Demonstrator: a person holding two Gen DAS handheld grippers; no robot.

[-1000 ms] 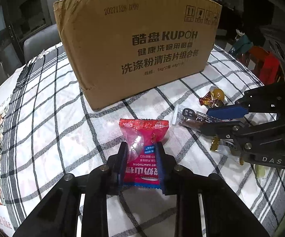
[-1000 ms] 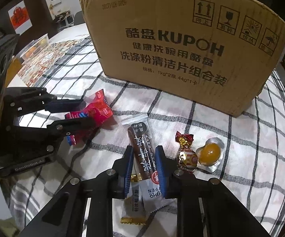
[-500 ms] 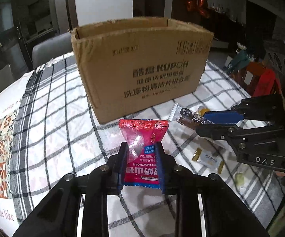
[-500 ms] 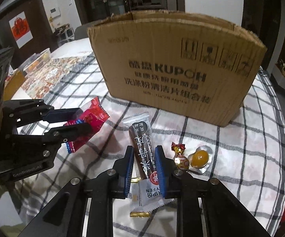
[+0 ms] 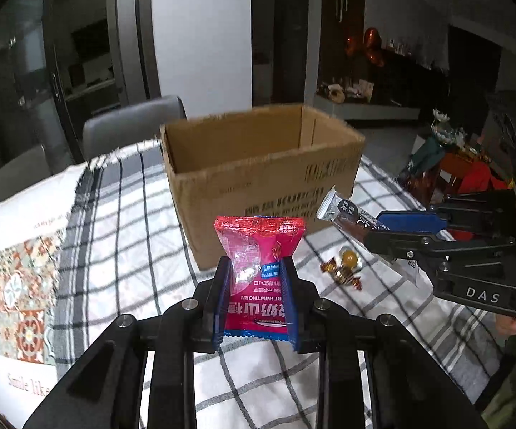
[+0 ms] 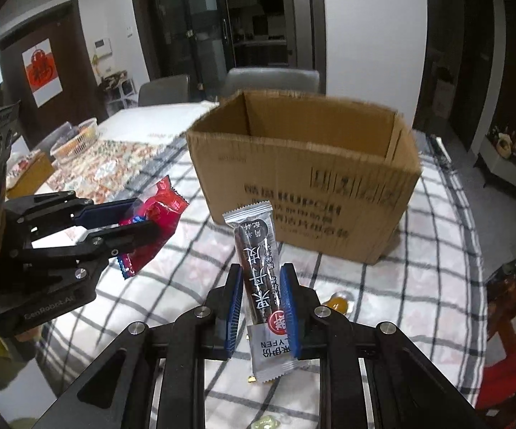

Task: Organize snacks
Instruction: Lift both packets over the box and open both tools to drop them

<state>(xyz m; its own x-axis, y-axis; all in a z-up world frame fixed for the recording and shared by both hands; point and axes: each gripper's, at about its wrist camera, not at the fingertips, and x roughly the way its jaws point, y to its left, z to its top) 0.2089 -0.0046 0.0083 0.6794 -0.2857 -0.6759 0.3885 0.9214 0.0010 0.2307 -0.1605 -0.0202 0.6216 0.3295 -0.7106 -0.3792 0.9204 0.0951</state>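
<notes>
- Left claw: pressed together on a red hawthorn snack packet, gripped at its lower half, upper end free and upright, clear of the worktop.
- Right claw: clamped on a long dark snack bar in a silver-ended wrapper, gripped near the lower third; the bar stands roughly upright, tilted slightly left.
- Both items hang in the air on the near side of the open cardboard box, below its rim. The left claw's packet is nearer the box's left corner, the bar nearer its front face.
- What shows of the box interior holds no snacks; its floor is hidden from both views.
- On the checked cloth beside the box: a gold-wrapped candy and a round yellow sweet, close together. A pale wrapped piece sits at the bottom edge of the right view.
- Step in hand (judgement): transport phase, both snacks lifted and being carried toward the box.
- Next move calls for raising each claw above the front rim, advancing over the opening, then parting the fingers to drop. The tall bar needs extra clearance so its top end does not catch the cardboard edge.
</notes>
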